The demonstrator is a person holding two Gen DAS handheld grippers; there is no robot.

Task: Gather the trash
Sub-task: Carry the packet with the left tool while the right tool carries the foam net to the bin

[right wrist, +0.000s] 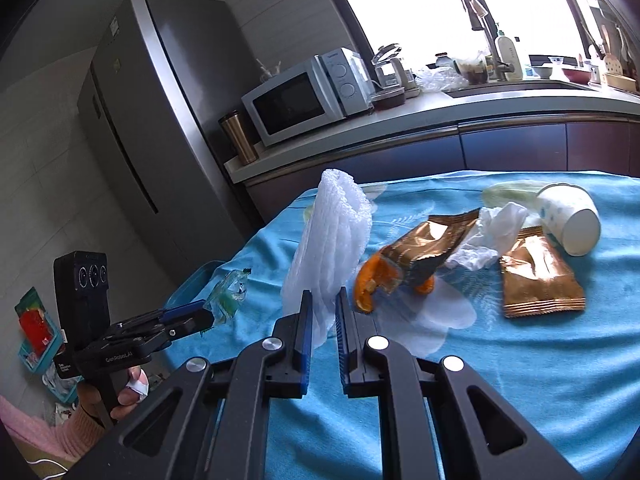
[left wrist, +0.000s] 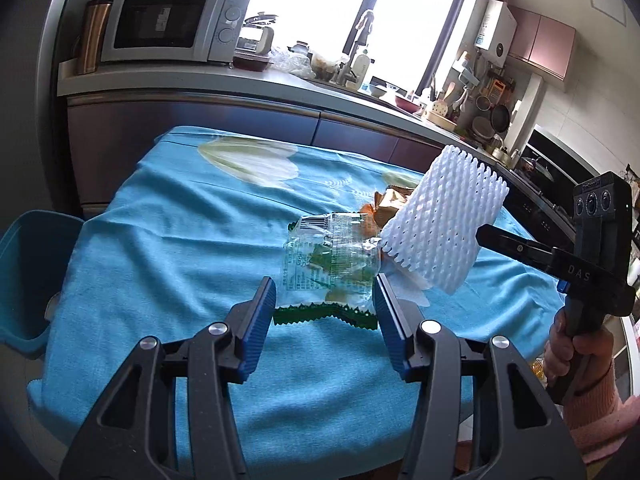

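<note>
My left gripper is shut on a clear plastic wrapper with green print, which spans the gap between the blue pads and hangs above the blue tablecloth. From the right wrist view, that left gripper carries the wrapper past the table's left edge. My right gripper is shut on a white foam net sleeve, lifted off the cloth; the sleeve also shows at the right in the left wrist view. An orange peel, two gold wrappers, a crumpled tissue and a tipped paper cup lie on the table.
A blue bin stands beside the table's left edge. Behind the table runs a kitchen counter with a microwave and sink clutter. A tall fridge stands at the left. A hand in a pink sleeve holds the right gripper.
</note>
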